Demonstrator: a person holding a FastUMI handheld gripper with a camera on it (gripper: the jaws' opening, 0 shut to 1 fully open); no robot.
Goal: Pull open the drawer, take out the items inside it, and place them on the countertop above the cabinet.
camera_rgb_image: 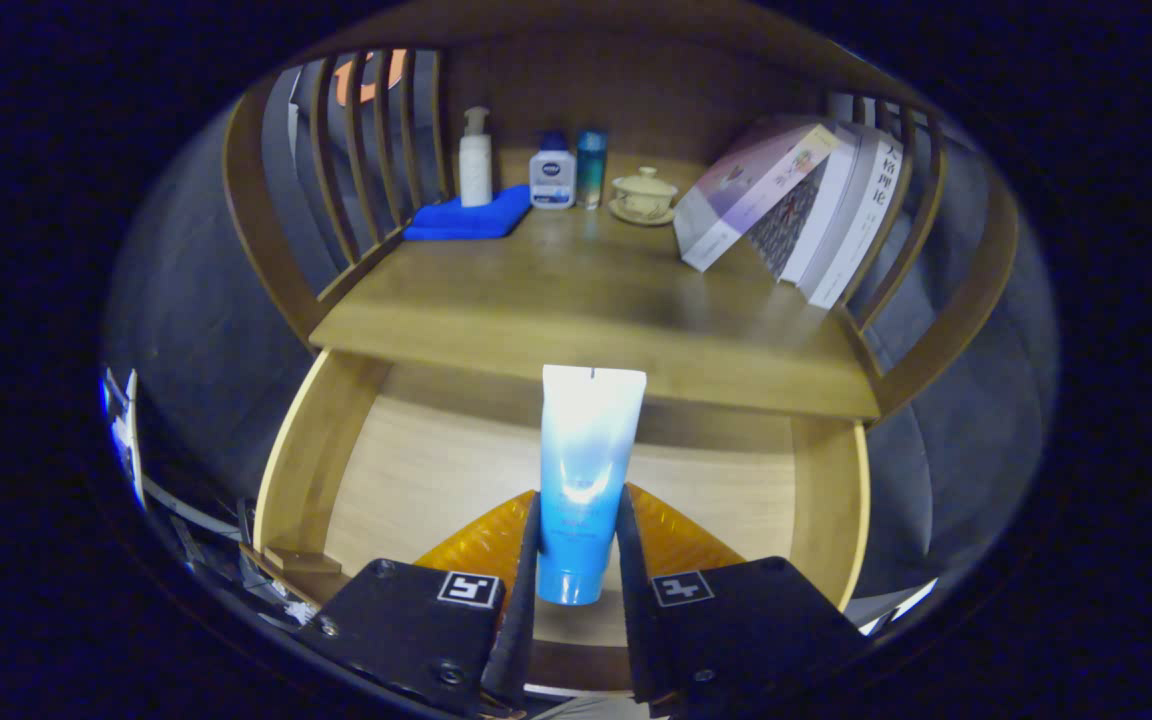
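gripper (pixel 577 545) clamps tube (pixel 584 470) over open drawer (pixel 308 455)

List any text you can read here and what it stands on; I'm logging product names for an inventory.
Nothing can be read for sure.
book spine: dark characters, too blurred.
small white bottle: label too small.
tube, clamped between the fingers of the gripper: print blurred.
square markers on the gripper: patterns, no words.
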